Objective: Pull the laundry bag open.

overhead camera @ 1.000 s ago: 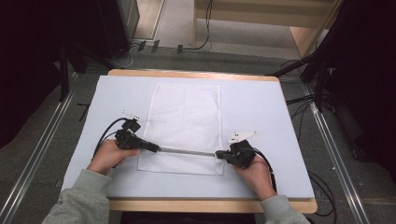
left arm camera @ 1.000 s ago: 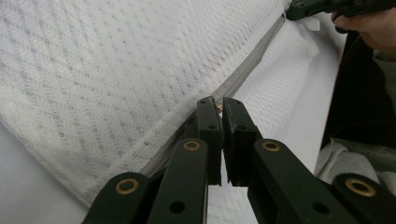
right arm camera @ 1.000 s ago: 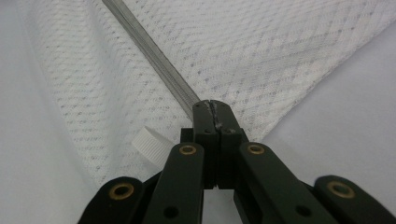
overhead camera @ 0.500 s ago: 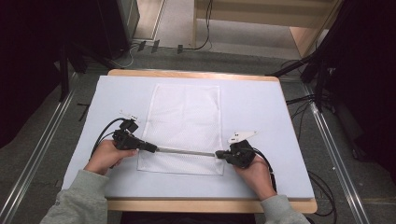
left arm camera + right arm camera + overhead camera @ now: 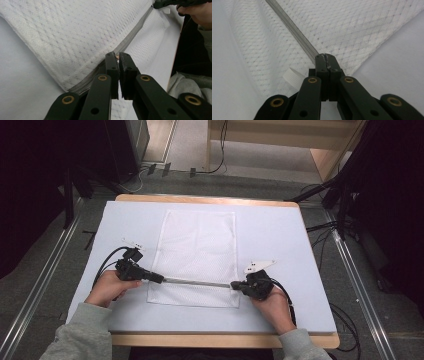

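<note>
High view first: your left gripper point(image 5: 159, 279) and your right gripper point(image 5: 234, 284) sit near the front of the table point(image 5: 300, 245), each at one end of the grey zipper point(image 5: 197, 282) that runs across the white mesh bag point(image 5: 200, 240). The bag lies flat on the pale table cover, long side running away from you, and the zipper crosses it close to its near end. Your left hand point(image 5: 107, 287) rests on the cover just left of the bag, your right hand point(image 5: 272, 302) just right of it, and both grey sleeves point(image 5: 82, 332) come in from the bottom edge. A cable point(image 5: 105, 262) loops away from the left gripper over the cover.

Left gripper view: your jaws are closed on the zipper's end, with only a thin slit between the pads and a small glint of something caught at their tips. The zipper point(image 5: 135, 35) stretches taut from there up toward your other gripper point(image 5: 170, 3), and the mesh point(image 5: 70, 37) is lifted into folds on both sides of it.

Right gripper view: your jaws are pressed fully together, pinching the zipper point(image 5: 292, 30) where it meets the bag's edge. The mesh point(image 5: 362, 27) fans out behind it, and a small white ribbed cap point(image 5: 292, 77) sits just beside the left jaw, under the fabric's edge.
</note>
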